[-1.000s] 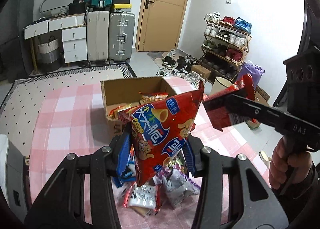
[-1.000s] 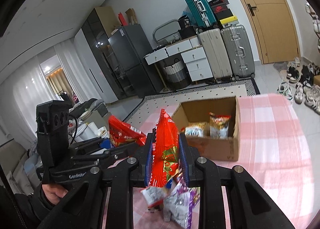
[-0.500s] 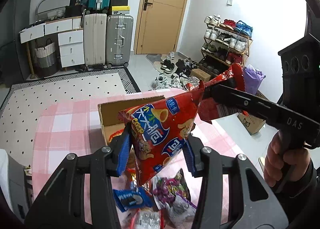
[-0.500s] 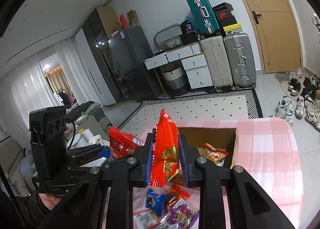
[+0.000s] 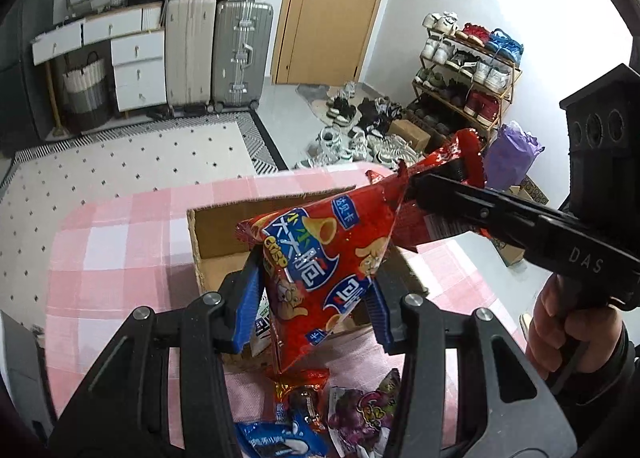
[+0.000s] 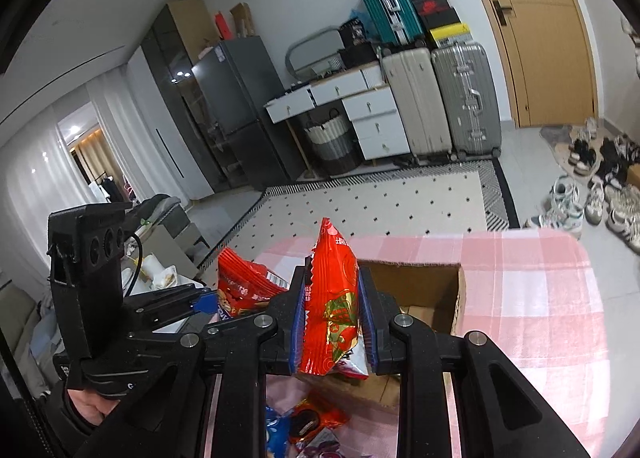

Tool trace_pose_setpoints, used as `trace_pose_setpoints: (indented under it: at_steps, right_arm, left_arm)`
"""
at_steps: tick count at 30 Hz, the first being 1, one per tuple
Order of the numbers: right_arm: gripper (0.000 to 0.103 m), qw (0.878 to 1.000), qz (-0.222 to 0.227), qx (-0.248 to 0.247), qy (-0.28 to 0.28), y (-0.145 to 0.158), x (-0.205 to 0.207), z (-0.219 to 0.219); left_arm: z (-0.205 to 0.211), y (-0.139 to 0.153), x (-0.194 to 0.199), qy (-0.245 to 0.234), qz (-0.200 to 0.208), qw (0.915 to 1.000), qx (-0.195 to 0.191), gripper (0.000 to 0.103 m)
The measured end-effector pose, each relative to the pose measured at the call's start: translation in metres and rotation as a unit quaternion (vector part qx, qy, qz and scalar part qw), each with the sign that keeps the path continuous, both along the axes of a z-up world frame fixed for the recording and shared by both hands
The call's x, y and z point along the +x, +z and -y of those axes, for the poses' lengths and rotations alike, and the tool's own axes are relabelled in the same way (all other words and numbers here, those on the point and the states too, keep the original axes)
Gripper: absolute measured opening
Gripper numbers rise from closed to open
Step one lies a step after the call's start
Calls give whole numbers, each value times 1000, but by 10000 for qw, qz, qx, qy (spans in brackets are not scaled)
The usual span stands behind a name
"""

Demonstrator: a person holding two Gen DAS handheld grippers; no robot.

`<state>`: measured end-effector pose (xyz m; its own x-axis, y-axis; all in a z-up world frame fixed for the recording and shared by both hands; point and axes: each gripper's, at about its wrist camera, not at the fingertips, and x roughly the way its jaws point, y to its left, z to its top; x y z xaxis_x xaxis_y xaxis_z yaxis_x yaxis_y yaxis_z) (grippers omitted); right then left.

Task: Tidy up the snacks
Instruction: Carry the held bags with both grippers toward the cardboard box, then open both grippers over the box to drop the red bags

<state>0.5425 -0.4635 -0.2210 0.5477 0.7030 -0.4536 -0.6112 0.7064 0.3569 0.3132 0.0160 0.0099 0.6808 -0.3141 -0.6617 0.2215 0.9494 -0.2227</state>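
- Left gripper point(image 5: 314, 300) is clamped on a red crisp bag point(image 5: 328, 258); its blue pads point(image 5: 249, 306) press the bag's lower sides, and the bag hangs over the front of the open box point(image 5: 224, 230).
- In the right wrist view this gripper point(image 6: 208, 304) shows at the left with the crisp bag point(image 6: 244, 286) at its tip, a hand point(image 6: 90, 404) on its grip.
- The box sits on a pink checked tablecloth point(image 5: 116, 258), and part of a pale packet shows inside, behind the left pad.
- Loose snacks lie on the cloth in front of the box: a blue packet point(image 5: 276, 440), a red one point(image 5: 302, 398) and a purple one point(image 5: 368, 410).
- Right gripper point(image 6: 332, 322) is clenched on a second red bag point(image 6: 334, 306), held upright and edge-on between its pads, above the near wall of the box point(image 6: 424, 290).
- From the left wrist view, the right gripper point(image 5: 436, 187) reaches in from the right, its bag point(image 5: 460, 149) just beside the crisp bag's top corner; a hand point(image 5: 568, 326) holds the handle.
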Motion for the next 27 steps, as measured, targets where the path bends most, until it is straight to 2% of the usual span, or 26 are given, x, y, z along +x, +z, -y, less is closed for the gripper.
trace_pose_setpoints:
  at_steps: [5, 10, 12, 13, 14, 15, 16, 17, 27]
  right_arm:
    - [23, 9997, -234, -33, 32, -27, 22, -10]
    - [23, 9995, -287, -159, -16, -39, 34, -21]
    - [30, 9990, -299, -301, -130, -43, 39, -25]
    - [34, 9988, -302, -330, -201, -44, 42, -23]
    - [47, 9988, -303, -298, -227, -45, 43, -22]
    - [54, 9988, -312, -280, -245, -45, 44, -20]
    - [54, 9989, -288, -253, -258, -44, 44, -18]
    - [54, 9991, -249, -240, -230, -43, 42, -16]
    - [55, 9997, 53, 69, -238, -15, 0, 19]
  left_arm:
    - [-7, -27, 20, 42, -150, 9999, -63, 44]
    - [-12, -48, 38, 40, -260, 9996, -110, 44]
    - [-12, -58, 44, 37, -361, 9993, -17, 45]
    - [-13, -62, 48, 103, -410, 9991, 53, 49]
    - [-13, -64, 49, 146, -423, 9990, 63, 52]
    - [-16, -65, 49, 157, -422, 9990, 4, 65]
    - [-16, -64, 49, 193, -411, 9990, 2, 78]
    - [-19, -62, 48, 308, -367, 9988, 33, 83]
    - [-28, -33, 4, 649, -45, 9979, 69, 85]
